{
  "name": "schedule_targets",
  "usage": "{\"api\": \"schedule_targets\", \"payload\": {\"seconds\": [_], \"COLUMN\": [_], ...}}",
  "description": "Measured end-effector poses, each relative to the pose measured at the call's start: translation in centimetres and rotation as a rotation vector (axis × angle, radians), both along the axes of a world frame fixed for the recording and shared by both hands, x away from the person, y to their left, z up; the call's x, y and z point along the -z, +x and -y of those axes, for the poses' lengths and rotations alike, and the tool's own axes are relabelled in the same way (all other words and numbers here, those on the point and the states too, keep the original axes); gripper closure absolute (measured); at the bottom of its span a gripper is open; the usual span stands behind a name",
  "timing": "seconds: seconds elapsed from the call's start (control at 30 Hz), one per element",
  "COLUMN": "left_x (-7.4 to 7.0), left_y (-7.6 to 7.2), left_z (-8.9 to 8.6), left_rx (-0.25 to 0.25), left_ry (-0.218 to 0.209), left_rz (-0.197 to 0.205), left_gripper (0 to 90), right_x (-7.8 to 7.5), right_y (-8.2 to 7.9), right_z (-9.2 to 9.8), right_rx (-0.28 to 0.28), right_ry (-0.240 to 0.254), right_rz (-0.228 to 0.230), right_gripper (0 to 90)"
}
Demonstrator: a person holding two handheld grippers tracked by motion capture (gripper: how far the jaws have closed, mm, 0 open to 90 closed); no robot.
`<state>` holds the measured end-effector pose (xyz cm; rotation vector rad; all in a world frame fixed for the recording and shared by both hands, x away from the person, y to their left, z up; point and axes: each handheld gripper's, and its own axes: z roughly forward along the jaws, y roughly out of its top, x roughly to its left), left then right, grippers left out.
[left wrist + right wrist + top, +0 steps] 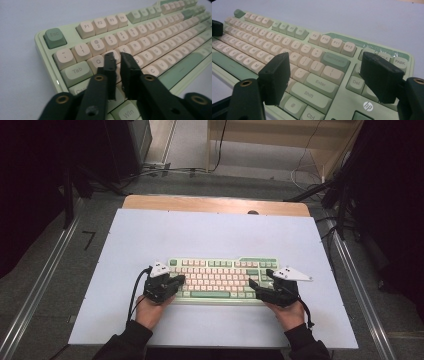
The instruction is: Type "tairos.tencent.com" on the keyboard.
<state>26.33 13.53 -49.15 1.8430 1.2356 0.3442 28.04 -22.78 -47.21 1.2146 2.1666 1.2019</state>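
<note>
A mint-green keyboard with cream and green keys lies on the white mat, near its front. My left gripper rests at the keyboard's left end. In the left gripper view its jaws stand a narrow gap apart, tips just over the W key of the keyboard, with nothing between them. My right gripper sits at the keyboard's right end. In the right gripper view its jaws are spread wide over the Enter and Backspace area of the keyboard, holding nothing.
The white mat covers a wooden table whose far edge shows behind it. Metal rails run along both sides of the table. Cables and dark stands lie on the floor beyond. A black part of the left gripper shows at the left edge of the right gripper view.
</note>
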Motion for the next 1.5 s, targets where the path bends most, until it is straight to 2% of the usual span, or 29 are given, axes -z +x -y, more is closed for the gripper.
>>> {"api": "schedule_targets", "payload": {"seconds": [0.1, 0.2, 0.27, 0.33, 0.43, 0.53, 0.7, 0.73, 0.9, 1.0, 1.07, 1.13, 1.2, 1.33, 1.37, 1.4, 1.5], "left_x": [-0.3, -0.5, -0.7, -0.8, -0.9, -0.9, -0.7, -0.7, -0.6, -0.6, -0.5, -0.4, -0.4, -0.3, -0.3, -0.3, -0.4], "left_y": [-0.2, -0.4, -0.6, -0.7, -1.0, -1.1, -1.0, -1.0, -1.0, -0.9, -0.9, -0.8, -0.8, -0.8, -0.7, -0.7, -0.8], "left_z": [-0.2, -0.4, -0.6, -0.7, -0.8, -0.8, -0.6, -0.6, -0.8, -0.8, -0.8, -0.7, -0.6, -0.7, -0.7, -0.7, -0.8], "left_rx": [-0.006, -0.030, -0.071, -0.084, -0.115, -0.119, -0.118, -0.119, -0.123, -0.121, -0.122, -0.122, -0.121, -0.125, -0.125, -0.125, -0.127], "left_ry": [-0.032, -0.035, -0.042, -0.043, -0.044, -0.042, -0.039, -0.039, -0.048, -0.044, -0.041, -0.041, -0.038, -0.034, -0.034, -0.034, -0.035], "left_rz": [0.024, 0.058, 0.090, 0.098, 0.133, 0.142, 0.138, 0.138, 0.142, 0.140, 0.136, 0.135, 0.135, 0.132, 0.131, 0.132, 0.135], "left_gripper": [64.7, 49.0, 43.6, 40.5, 40.5, 40.6, 40.6, 40.6, 41.6, 41.7, 41.7, 41.7, 41.7, 41.7, 41.7, 41.7, 41.7], "right_x": [-0.1, -0.3, -0.6, -0.9, -1.3, -1.6, -2.1, -2.2, -1.4, -1.3, -1.3, -1.2, -1.1, -0.9, -0.9, -0.9, -0.8], "right_y": [0.0, 0.1, 0.1, 0.2, 0.6, 1.2, 2.0, 2.2, 2.9, 3.1, 3.3, 3.5, 3.6, 4.0, 4.0, 4.2, 4.3], "right_z": [0.0, -0.1, -0.1, -0.2, -0.5, -1.2, -2.1, -2.6, -3.4, -4.1, -4.3, -4.6, -4.9, -5.3, -5.3, -5.7, -6.4], "right_rx": [-0.001, -0.001, 0.000, 0.001, -0.004, -0.010, -0.022, -0.024, -0.023, -0.035, -0.052, -0.068, -0.088, -0.093, -0.093, -0.104, -0.099], "right_ry": [0.004, 0.004, 0.014, 0.028, 0.002, -0.027, 0.021, 0.054, 0.100, 0.064, 0.081, 0.075, 0.065, 0.074, 0.074, 0.066, 0.038], "right_rz": [0.002, 0.004, 0.000, -0.002, -0.009, -0.008, -0.006, -0.006, -0.018, -0.014, -0.023, -0.028, -0.028, -0.056, -0.056, -0.063, -0.061], "right_gripper": [23.0, 23.1, 23.3, 23.9, 24.1, 24.1, 24.2, 24.6, 27.8, 29.5, 32.6, 36.5, 43.3, 58.2, 58.2, 64.0, 72.5]}}
